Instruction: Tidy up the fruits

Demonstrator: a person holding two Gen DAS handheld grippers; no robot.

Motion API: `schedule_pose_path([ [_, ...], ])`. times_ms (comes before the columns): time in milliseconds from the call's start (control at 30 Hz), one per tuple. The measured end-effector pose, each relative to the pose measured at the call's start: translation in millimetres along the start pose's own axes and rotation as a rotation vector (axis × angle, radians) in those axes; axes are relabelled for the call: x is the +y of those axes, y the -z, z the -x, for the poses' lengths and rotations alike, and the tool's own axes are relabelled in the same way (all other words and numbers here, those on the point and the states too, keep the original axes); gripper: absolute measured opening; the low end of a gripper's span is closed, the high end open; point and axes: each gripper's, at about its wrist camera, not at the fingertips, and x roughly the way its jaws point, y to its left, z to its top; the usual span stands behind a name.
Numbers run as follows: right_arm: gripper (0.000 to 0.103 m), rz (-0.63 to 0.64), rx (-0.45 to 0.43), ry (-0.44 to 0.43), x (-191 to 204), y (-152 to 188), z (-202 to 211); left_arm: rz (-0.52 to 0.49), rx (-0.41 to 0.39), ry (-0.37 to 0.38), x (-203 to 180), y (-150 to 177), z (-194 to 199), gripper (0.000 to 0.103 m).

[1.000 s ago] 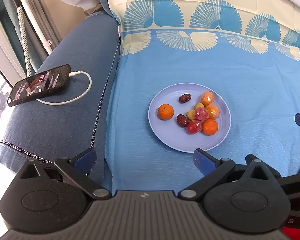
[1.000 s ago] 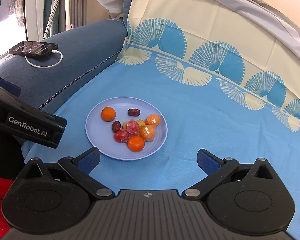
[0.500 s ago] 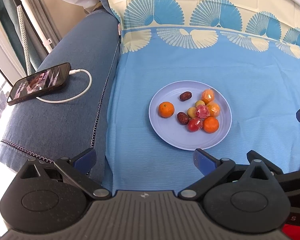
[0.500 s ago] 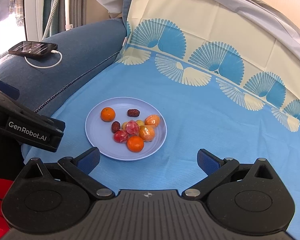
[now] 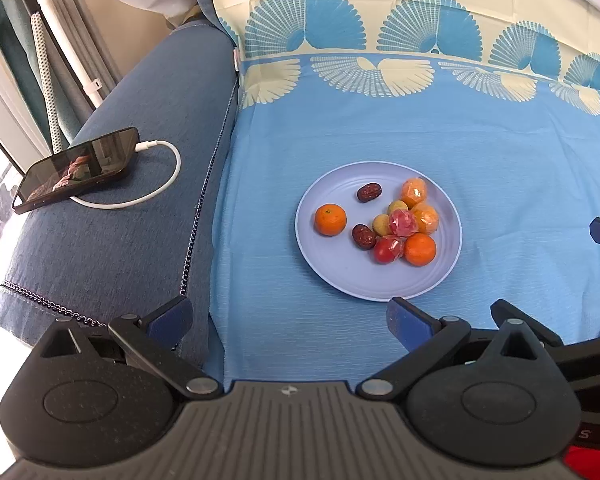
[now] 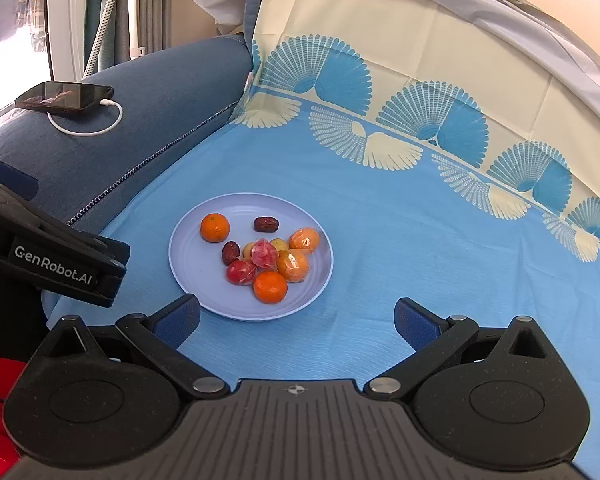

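Note:
A pale blue plate [image 5: 340, 272] lies on a blue cloth and shows in the right wrist view [image 6: 192, 264] too. On it are a lone mandarin [image 5: 330, 219] [image 6: 215, 227], two dark dates [image 5: 369, 192] [image 5: 363, 236], and a cluster of wrapped red, pink and orange fruits with another mandarin [image 5: 420, 249] [image 6: 270, 287]. My left gripper [image 5: 288, 318] is open and empty, short of the plate's near left rim. My right gripper [image 6: 296, 316] is open and empty, just short of the plate's near edge.
A phone [image 5: 76, 170] on a white charging cable [image 5: 156, 192] lies on the blue sofa arm at the left. The patterned cloth [image 6: 440, 200] covers the seat and rises up the backrest. The left gripper's body [image 6: 56, 264] shows at the left of the right wrist view.
Both views shifted slightly; the plate sits a little higher in the left wrist view. Both grippers stay open and empty.

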Motion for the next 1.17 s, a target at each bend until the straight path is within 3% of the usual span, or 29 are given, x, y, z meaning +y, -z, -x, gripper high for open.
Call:
schedule_pose_path([
  [1167, 0.102, -0.01, 0.005, -0.006, -1.1, -1.0, -4.4, 0.006, -0.009, -0.027, 0.8, 0.6, -1.8, 0.103],
])
